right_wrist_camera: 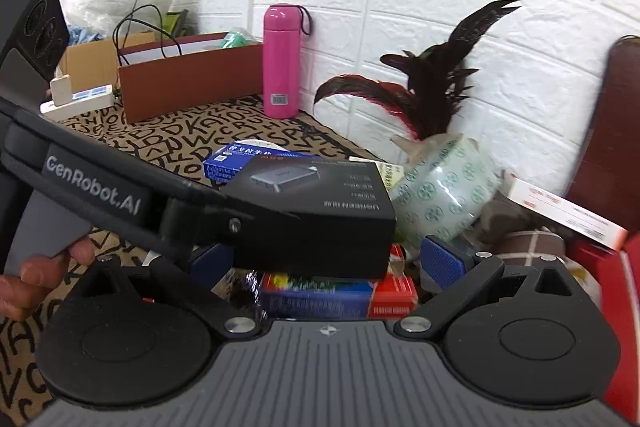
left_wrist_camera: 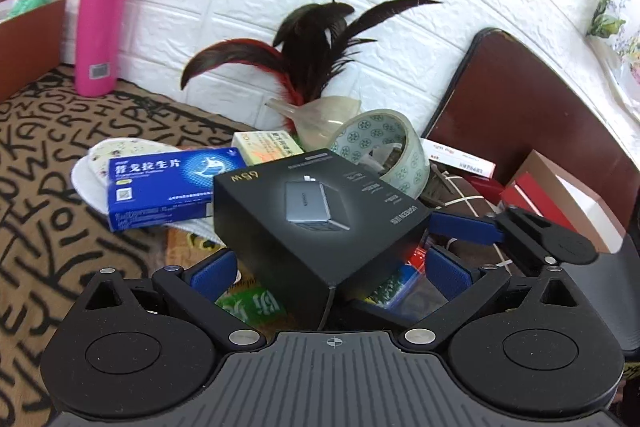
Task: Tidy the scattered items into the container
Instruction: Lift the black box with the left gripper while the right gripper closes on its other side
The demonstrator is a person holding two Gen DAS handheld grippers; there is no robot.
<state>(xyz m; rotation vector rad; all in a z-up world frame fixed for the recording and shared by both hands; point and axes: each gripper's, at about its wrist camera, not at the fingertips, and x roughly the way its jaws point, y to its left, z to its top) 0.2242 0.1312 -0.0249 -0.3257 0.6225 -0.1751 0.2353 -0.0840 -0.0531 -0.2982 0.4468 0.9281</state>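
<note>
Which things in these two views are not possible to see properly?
1. Inside of the brown container: in the right wrist view its own front wall hides it; in the left wrist view the picture edge cuts it off.
2. Boxes under the black box: right wrist view, covered by it and blurred.
3. Print on the white carton: right wrist view, too small.

Charger box (left_wrist_camera: 316,203) atop pile; tape roll (left_wrist_camera: 384,151) right; flask (left_wrist_camera: 102,23) far left.

Letter-print cloth (left_wrist_camera: 48,163) (pink flask (left_wrist_camera: 102,19), brown box (right_wrist_camera: 188,79))
</note>
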